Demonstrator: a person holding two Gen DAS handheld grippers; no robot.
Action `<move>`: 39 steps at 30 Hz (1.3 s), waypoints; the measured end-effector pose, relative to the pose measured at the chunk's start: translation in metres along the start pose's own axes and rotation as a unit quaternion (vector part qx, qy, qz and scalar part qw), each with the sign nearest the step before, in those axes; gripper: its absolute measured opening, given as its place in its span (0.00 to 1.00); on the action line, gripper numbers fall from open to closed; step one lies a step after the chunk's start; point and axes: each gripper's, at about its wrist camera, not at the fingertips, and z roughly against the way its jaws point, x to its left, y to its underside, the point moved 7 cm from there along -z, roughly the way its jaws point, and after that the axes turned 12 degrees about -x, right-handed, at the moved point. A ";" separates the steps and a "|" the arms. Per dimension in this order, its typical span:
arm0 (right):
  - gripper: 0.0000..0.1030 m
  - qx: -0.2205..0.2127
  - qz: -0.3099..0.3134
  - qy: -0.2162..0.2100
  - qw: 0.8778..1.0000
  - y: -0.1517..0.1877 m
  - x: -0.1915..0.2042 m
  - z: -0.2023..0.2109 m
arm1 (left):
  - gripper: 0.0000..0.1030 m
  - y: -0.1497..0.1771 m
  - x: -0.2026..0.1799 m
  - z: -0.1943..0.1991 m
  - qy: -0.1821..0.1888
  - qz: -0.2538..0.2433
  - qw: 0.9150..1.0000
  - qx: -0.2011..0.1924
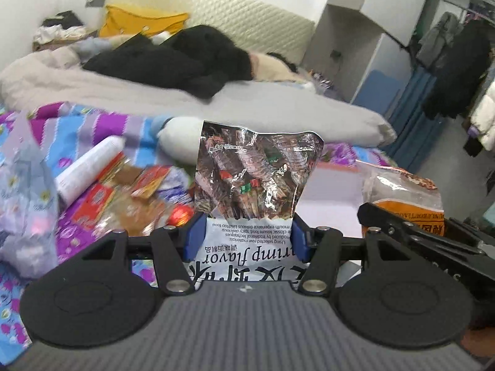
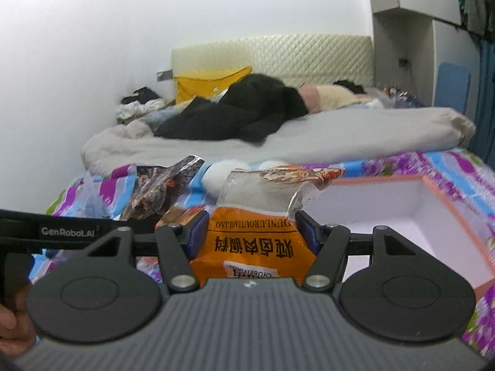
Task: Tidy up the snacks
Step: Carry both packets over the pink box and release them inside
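Foil-printed and crinkled, the shrimp-flavour snack bag (image 1: 247, 185) is seen in the left wrist view clamped between the blue pads of the left gripper (image 1: 247, 232), its torn-looking top edge standing up above the jaws and its white lettered part running back toward the camera. It is held above a purple and blue patterned bedsheet (image 1: 92, 117). To the left, a scatter of small red snack packets (image 1: 123, 191) and a white tube (image 1: 89, 170) is spread on the sheet. At the right, the right gripper (image 1: 402, 225) is seen with an orange snack bag (image 1: 405, 198).

In the right wrist view, the orange snack bag (image 2: 253, 235) is pinched between the pads of the right gripper (image 2: 252, 232), with its clear upper part crumpled above them. A white box with a pink rim (image 2: 448, 210) is seen just right of it, open on the sheet. The shrimp-flavour bag (image 2: 161, 191) is visible to the left, beside the left gripper's black arm.
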 end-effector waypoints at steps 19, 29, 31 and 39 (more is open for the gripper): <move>0.62 0.049 -0.033 0.088 0.994 0.044 -0.119 -0.039 | 0.61 0.044 -0.106 -0.115 0.074 -0.019 0.994 0.075; 0.62 0.126 -0.050 0.109 0.985 0.105 -0.158 -0.074 | 0.61 0.088 -0.120 -0.184 0.071 -0.046 0.987 0.139; 0.62 0.133 -0.059 0.110 0.983 0.111 -0.164 -0.076 | 0.61 0.091 -0.122 -0.192 0.076 -0.047 0.986 0.141; 0.71 0.151 -0.078 0.115 0.979 0.123 -0.167 -0.079 | 0.84 0.087 -0.124 -0.197 0.073 -0.058 0.986 0.137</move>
